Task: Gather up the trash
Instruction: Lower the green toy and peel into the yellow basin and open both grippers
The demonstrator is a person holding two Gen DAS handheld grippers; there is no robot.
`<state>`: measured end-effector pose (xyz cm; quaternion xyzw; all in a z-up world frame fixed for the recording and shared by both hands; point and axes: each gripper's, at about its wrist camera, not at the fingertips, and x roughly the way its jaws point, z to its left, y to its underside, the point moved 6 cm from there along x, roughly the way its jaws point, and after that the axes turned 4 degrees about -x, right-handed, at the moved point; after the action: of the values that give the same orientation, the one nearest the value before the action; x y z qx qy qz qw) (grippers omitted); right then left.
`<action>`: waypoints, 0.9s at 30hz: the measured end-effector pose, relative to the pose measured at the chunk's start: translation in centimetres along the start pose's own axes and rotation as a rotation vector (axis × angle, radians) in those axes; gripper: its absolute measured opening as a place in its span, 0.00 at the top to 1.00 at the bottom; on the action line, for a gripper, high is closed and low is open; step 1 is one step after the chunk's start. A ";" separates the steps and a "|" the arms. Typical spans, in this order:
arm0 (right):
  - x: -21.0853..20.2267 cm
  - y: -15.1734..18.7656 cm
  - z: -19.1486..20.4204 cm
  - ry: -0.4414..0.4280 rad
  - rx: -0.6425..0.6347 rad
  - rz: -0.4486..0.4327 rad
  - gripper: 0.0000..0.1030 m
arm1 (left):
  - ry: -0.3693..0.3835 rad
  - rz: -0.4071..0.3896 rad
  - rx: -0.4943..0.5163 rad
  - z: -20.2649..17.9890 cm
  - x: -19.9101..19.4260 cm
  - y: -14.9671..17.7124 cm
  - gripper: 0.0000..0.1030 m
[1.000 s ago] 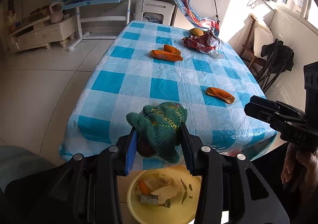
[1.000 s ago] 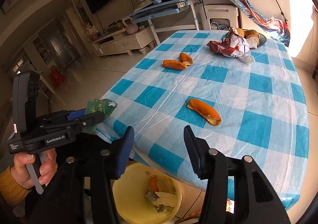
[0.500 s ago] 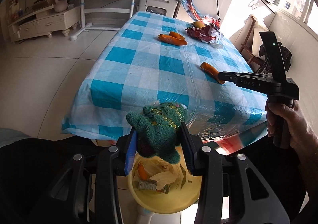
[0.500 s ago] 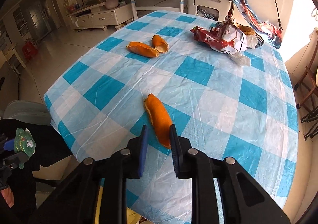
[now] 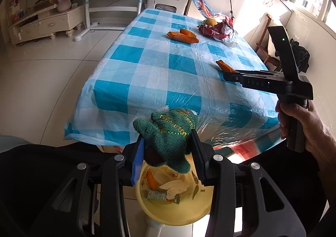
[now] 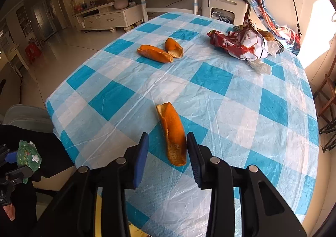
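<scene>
Bin [image 5: 168, 211] (partly hidden) sits under left claw [image 5: 167, 153] gripping knitted toy [image 5: 168, 134].

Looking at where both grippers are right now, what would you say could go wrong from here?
The right gripper is open, but the orange peel lies nearer its right finger, so closing may nudge it aside rather than pinch it. The plastic table cover is wrinkled and could snag. The left gripper holds a green knitted item above the yellow bin; it might drop in.
</scene>
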<state>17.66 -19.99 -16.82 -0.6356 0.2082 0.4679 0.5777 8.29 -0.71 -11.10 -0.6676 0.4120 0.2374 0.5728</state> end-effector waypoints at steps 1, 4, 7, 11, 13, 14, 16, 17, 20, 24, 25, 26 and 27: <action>0.3 0.1 0.0 -0.001 -0.003 0.008 0.70 | 0.000 0.000 0.001 0.0 0.0 0.0 0.62; -0.1 0.3 0.2 -0.015 -0.001 0.003 0.83 | 0.000 0.000 0.000 0.0 0.0 0.0 0.62; -1.4 0.8 1.4 -0.043 -0.016 -0.005 0.84 | -0.003 -0.003 0.001 0.0 0.0 0.0 0.62; -3.8 3.1 5.0 -0.119 -0.051 0.000 0.84 | -0.012 -0.008 0.004 0.1 0.0 0.1 0.62; -4.4 5.6 7.8 -0.175 -0.091 0.041 0.84 | -0.024 0.001 0.015 0.0 0.2 0.4 0.62; -4.3 7.1 9.1 -0.197 -0.116 0.071 0.84 | -0.029 0.012 0.022 -0.1 0.4 0.6 0.62; -3.7 9.9 11.6 -0.231 -0.168 0.152 0.83 | -0.046 0.044 0.043 -0.3 0.9 1.2 0.61; -3.5 10.8 12.4 -0.233 -0.188 0.175 0.80 | -0.052 0.071 0.056 -0.4 1.3 1.6 0.61; -3.8 11.0 12.4 -0.197 -0.172 0.155 0.52 | -0.067 0.146 0.083 -0.9 2.3 3.1 0.59; -6.4 9.2 8.5 -0.169 -0.002 0.002 0.45 | -0.089 0.175 0.099 -1.1 2.6 4.1 0.54; -7.4 8.9 7.6 -0.162 0.044 -0.049 0.42 | -0.086 0.148 0.092 -1.2 2.1 3.8 0.49; -8.3 8.6 6.8 -0.153 0.076 -0.097 0.39 | -0.085 0.108 0.082 -1.1 1.4 3.3 0.45; -9.4 8.3 6.1 -0.140 0.104 -0.149 0.34 | -0.097 0.048 0.068 -0.9 0.5 2.7 0.35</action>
<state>4.40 -18.91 -12.81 -0.5843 0.1435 0.4551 0.6563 6.22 -1.72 -12.77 -0.6255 0.4075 0.2689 0.6085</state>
